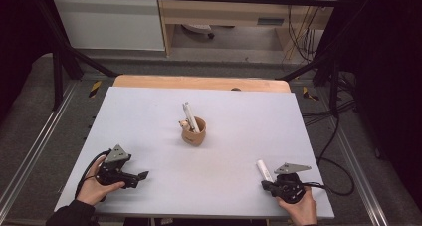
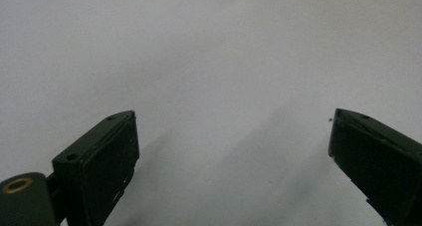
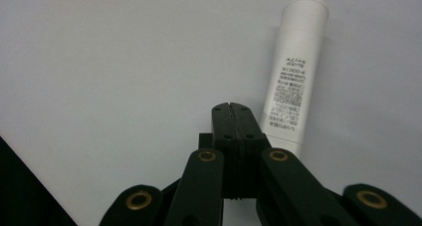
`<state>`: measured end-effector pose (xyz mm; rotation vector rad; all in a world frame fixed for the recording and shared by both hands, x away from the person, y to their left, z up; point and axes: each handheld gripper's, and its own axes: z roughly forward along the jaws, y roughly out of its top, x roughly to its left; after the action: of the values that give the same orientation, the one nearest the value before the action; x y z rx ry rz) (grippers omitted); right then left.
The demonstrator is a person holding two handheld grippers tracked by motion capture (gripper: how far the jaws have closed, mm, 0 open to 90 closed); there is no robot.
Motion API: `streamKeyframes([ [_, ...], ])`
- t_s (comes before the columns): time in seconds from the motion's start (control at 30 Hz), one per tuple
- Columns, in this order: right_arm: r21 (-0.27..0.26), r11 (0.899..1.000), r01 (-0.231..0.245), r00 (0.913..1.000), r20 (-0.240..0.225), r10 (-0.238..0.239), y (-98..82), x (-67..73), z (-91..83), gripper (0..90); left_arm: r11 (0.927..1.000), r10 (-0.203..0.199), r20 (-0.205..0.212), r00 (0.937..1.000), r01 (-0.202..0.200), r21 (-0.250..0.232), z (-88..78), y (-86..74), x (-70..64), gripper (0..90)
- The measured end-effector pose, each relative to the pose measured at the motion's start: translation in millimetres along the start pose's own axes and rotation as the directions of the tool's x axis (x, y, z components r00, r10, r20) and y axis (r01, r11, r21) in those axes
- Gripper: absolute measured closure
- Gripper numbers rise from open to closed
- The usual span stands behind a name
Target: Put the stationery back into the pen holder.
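A small brown cup (image 1: 193, 132) stands near the middle of the grey-white table (image 1: 149, 116), with a white tube-like item (image 1: 189, 114) and a small pale figure leaning in it. A white tube with printed text (image 3: 293, 81) lies flat on the table at the front right (image 1: 264, 170). My right gripper (image 3: 232, 106) rests beside that tube with its jaws pressed together and nothing between them; the tube lies just right of the jaws. My left gripper (image 2: 233, 136) sits at the front left (image 1: 142, 176), jaws wide apart over bare table.
The table's wooden far edge (image 1: 199, 81) shows beyond the grey surface. Black frame bars and cables (image 1: 338, 136) run along the right side. A hand (image 1: 92, 188) holds each gripper at the near edge. Wide bare table lies between cup and grippers.
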<state>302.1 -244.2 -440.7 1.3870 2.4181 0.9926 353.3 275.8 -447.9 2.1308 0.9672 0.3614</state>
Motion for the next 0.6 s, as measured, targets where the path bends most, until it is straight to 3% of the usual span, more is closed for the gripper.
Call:
streamKeyframes([
  [0.6,-0.003,1.0,0.006,0.998,0.063,-0.006,-3.2,-15.0,-6.3,90.0,1.0,0.003,0.001,1.0,-0.003,0.002,0.2,0.1,-0.1,5.7],
])
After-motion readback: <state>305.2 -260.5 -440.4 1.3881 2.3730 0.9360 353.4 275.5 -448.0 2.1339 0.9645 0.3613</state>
